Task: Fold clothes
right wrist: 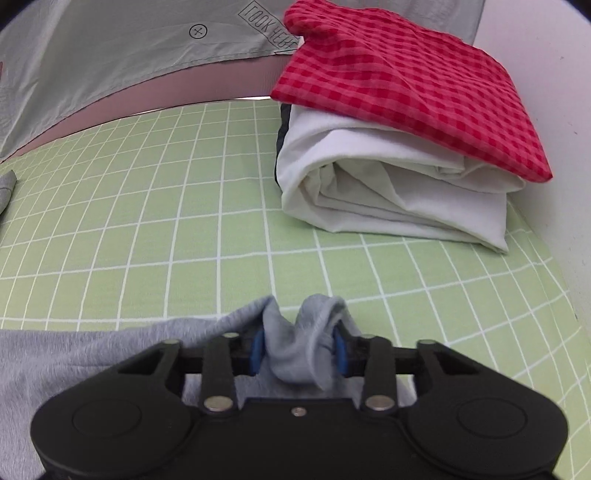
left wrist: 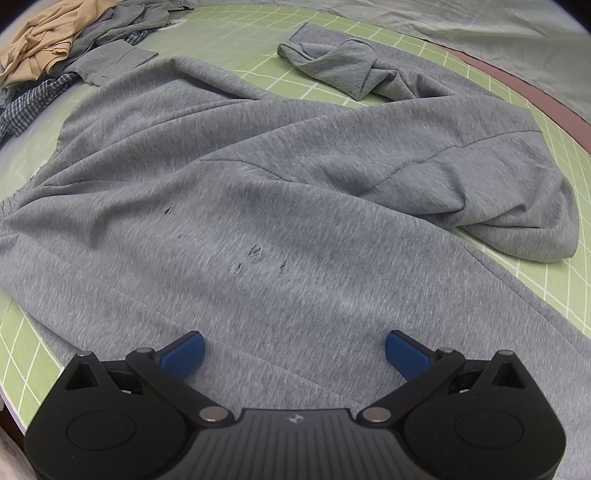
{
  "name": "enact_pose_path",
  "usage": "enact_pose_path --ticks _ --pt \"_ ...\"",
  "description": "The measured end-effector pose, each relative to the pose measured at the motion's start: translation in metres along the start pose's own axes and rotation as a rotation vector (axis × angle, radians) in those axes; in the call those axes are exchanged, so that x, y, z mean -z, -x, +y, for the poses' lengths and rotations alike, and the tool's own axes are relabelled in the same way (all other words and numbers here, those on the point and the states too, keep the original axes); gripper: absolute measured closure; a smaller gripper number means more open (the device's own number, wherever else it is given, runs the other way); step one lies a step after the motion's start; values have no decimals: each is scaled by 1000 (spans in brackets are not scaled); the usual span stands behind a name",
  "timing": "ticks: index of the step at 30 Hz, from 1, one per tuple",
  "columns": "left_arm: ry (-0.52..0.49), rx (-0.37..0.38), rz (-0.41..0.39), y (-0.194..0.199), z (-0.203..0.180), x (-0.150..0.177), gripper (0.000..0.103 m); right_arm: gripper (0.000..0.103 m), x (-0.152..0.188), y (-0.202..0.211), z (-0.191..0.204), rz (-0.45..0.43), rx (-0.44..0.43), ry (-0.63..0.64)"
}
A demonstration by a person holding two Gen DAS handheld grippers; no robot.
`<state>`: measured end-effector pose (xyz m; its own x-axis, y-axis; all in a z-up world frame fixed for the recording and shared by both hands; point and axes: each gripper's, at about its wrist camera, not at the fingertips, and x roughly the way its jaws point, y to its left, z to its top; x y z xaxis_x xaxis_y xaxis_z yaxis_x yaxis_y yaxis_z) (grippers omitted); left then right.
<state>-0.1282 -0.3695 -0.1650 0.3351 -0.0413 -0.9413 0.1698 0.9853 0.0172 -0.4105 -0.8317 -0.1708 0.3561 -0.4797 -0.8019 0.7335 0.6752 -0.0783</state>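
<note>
A large grey sweatshirt [left wrist: 280, 192] lies spread and rumpled across the green grid mat [left wrist: 33, 354] in the left wrist view, one sleeve bunched at the far right. My left gripper [left wrist: 294, 350] hovers just above its near part, open, with its blue pads [left wrist: 184, 350] wide apart and nothing between them. In the right wrist view my right gripper [right wrist: 300, 349] is shut on a bunched edge of the grey sweatshirt [right wrist: 299, 343], which trails off to the lower left over the mat [right wrist: 147, 221].
A stack of folded clothes stands at the right: a red checked piece [right wrist: 413, 81] on a white one [right wrist: 388, 199], against a white wall. A pile of unfolded clothes, tan [left wrist: 40, 40] and blue checked [left wrist: 26, 107], sits at the mat's far left. Grey sheet [left wrist: 480, 33] lies beyond.
</note>
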Motion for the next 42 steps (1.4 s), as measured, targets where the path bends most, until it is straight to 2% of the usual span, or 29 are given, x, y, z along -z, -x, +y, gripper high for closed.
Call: enact_pose_path --ticks 3,5,8,10,13,17,20,25,29,34,37,42 --pt "0 0 -1 0 0 1 0 76 -15 -6 -4 -26 56 -8" --pt "1 0 -1 0 -1 1 0 66 -21 -6 -11 -57 107 -60" --pt "2 0 -4 0 -1 1 0 59 -17 6 -34 -105 123 -223" --pt "3 0 -7 0 0 2 0 58 -10 14 -51 -119 125 -342" --pt "4 0 -10 0 0 3 0 56 9 21 -55 -88 159 -330" --pt "3 0 -12 0 0 3 0 48 46 38 -58 -46 227 -356" --pt "1 1 -11 -1 0 3 0 41 71 47 -60 -19 239 -446" --pt "32 20 -19 5 9 3 0 39 83 55 -48 -10 213 -472" --pt "149 57 -89 28 46 3 0 42 92 61 -39 -2 193 -492" --pt "304 26 -169 53 119 12 0 42 104 69 -27 9 168 -517" --pt "384 -11 -189 58 162 16 1 41 107 73 -20 19 159 -520" --pt "501 -21 -189 55 226 8 6 40 114 79 -8 36 143 -526"
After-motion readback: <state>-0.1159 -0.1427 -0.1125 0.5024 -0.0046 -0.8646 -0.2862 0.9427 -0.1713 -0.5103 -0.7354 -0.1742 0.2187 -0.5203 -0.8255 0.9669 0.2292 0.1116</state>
